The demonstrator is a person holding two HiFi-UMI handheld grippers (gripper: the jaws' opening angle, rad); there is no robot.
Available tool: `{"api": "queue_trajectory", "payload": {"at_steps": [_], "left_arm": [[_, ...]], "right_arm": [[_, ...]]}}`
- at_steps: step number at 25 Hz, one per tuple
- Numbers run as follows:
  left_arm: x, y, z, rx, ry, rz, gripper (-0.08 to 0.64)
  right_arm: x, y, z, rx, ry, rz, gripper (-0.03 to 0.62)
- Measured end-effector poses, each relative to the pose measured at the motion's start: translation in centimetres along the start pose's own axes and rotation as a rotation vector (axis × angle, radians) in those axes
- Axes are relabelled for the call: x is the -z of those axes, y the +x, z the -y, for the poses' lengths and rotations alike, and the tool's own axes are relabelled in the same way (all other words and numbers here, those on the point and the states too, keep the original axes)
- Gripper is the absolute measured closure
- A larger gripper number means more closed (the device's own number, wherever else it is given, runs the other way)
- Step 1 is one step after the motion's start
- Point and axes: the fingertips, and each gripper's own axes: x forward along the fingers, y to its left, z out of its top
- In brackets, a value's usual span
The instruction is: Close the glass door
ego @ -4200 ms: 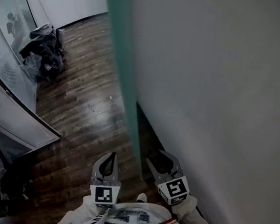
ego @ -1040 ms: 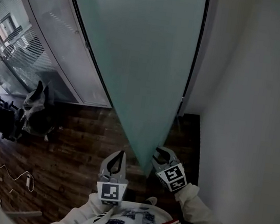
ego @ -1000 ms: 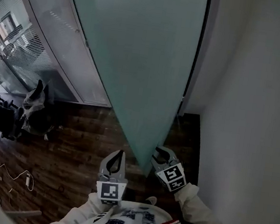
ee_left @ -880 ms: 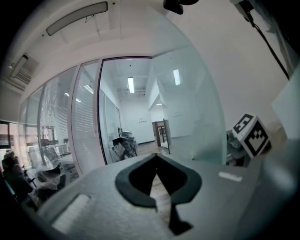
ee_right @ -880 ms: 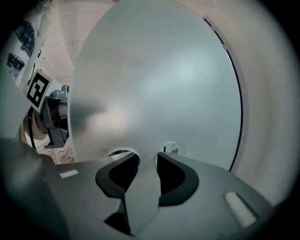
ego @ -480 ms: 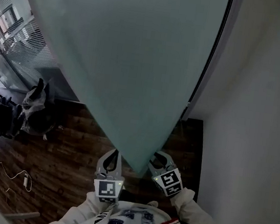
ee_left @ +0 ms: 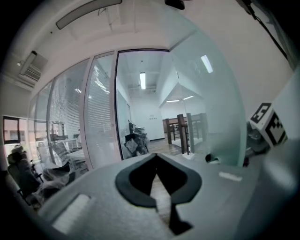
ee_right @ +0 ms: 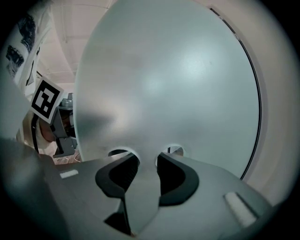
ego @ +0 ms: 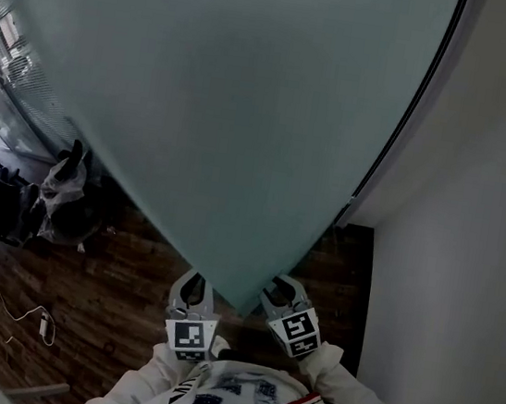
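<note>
Glass door [ee_right: 178, 84] between right hand-held gripper [ee_right: 144, 161] jaws

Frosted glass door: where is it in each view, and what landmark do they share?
Head view: frosted glass door fills the top and centre.
Left gripper view: door right of centre.
Right gripper view: door fills the centre.
Shared landmark: left gripper.

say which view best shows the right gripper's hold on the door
Right gripper view: the right gripper pinches the glass door edge-on. Head view shows it at the door's lower corner; left gripper view, mostly its marker cube.
</note>
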Motion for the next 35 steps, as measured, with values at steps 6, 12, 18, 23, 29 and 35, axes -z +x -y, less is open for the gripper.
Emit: {"api": "queue_trajectory", "payload": {"at_steps": [6,12,18,23,29,35], "left_arm": [[1.0,1.2,-5.2,-0.053,-0.012,-0.014,0.557],[3.3,3.5,-10.3,-0.064,0.004,-0.051,0.557],[4.2,6.1,-15.0,-0.058,0.033,-0.052,0.557],[3.9,7.3,-18.1,-0.067,0.041,-0.051,0.557],[4.3,9.1,-20.4,-0.082,0.020,-0.065,0.557],[4.4,12.6,-23.9,-0.121,0.019,-0.084,0.557]], "right_arm": [[-0.7,4.1,0.2,0.029,-0.008,-0.006,0.463],[-2.3,7.9,0.6,0.056,0.009,0.004,0.463],[-3.4,12.2,1.7,0.103,0.028,0.042,0.463],[-4.6,15.9,2.2,0.136,0.027,0.056,0.463],[-6.3,20.0,3.1,0.130,0.020,0.067,0.463],[-7.6,24.4,3.9,0.126,0.029,0.067,0.463]]}}
